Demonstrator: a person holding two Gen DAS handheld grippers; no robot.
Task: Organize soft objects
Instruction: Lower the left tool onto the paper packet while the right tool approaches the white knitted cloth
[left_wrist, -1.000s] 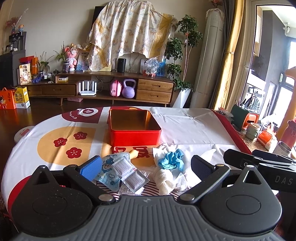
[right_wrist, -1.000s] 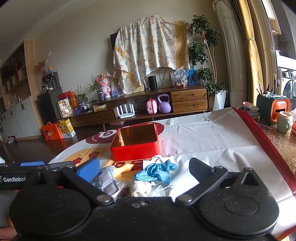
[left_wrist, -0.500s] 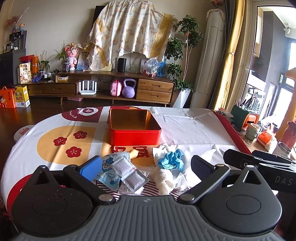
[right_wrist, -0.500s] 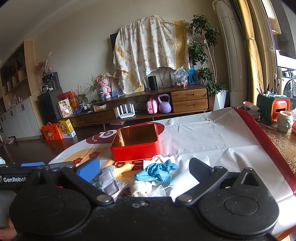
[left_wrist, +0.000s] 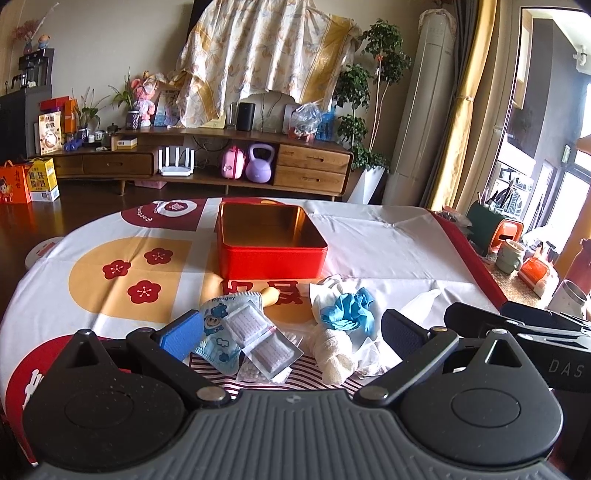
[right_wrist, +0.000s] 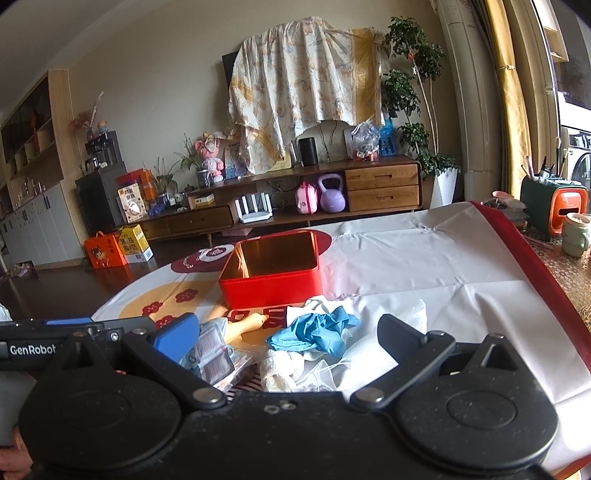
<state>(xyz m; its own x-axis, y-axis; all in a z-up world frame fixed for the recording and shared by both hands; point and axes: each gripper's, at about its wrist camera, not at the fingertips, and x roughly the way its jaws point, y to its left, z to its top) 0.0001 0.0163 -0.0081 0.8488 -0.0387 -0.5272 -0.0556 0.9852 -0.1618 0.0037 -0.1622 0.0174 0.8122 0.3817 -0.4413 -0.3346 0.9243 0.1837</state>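
Observation:
An open red tin (left_wrist: 271, 254) (right_wrist: 273, 284) stands empty on the patterned tablecloth (left_wrist: 384, 240). In front of it lies a heap of soft things: a blue cartoon face mask (left_wrist: 218, 325), clear sachets (left_wrist: 258, 339) (right_wrist: 214, 360), a crumpled blue glove (left_wrist: 349, 308) (right_wrist: 317, 330), a white gauze roll (left_wrist: 334, 356) (right_wrist: 280, 369) and a white plastic bag (left_wrist: 417, 301). My left gripper (left_wrist: 290, 328) hovers open just before the heap, nothing between its fingers. My right gripper (right_wrist: 288, 334) is open too, close beside it on the right, also holding nothing.
A green and orange holder (right_wrist: 554, 208), a mug (right_wrist: 576, 234) and small jars (left_wrist: 565, 297) crowd the right table edge. A wooden TV cabinet (left_wrist: 207, 162) with a purple kettlebell (left_wrist: 260, 168) stands behind. The tablecloth (right_wrist: 424, 266) stretches right of the tin.

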